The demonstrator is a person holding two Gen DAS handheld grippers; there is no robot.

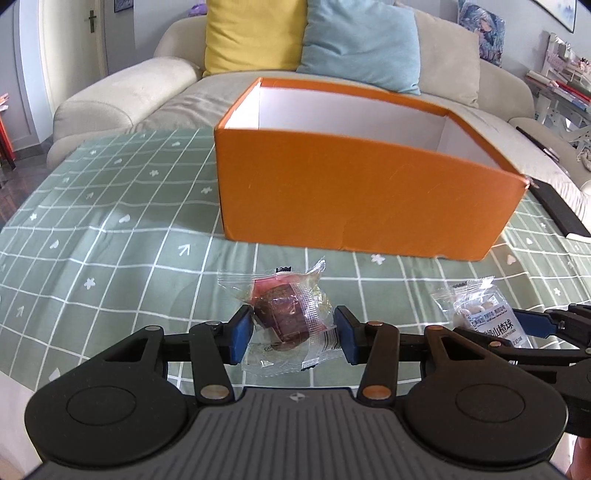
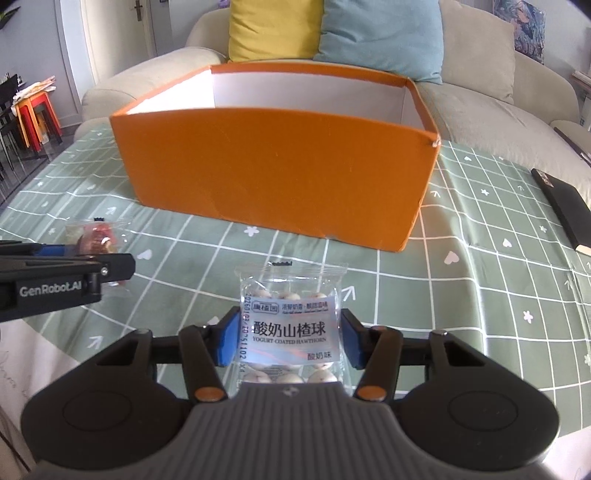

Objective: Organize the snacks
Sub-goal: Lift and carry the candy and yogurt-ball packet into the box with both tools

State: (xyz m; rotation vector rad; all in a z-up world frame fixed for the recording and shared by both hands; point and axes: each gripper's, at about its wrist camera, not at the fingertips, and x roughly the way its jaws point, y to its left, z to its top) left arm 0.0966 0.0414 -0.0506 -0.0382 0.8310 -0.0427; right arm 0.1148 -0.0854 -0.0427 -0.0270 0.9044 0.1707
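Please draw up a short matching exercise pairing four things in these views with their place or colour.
Things:
1. brown snack packet
2. yogurt hawthorn packet
3. orange box
4. yellow cushion

Descriptions:
A. between the right gripper's pads
B. on the sofa, beside a blue cushion
C. between the left gripper's pads
D. open-topped, white inside

Pairs: 1-C, 2-A, 3-D, 4-B

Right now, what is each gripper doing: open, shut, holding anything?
Left gripper: shut on the dark red snack packet.
Right gripper: shut on the yogurt hawthorn packet.
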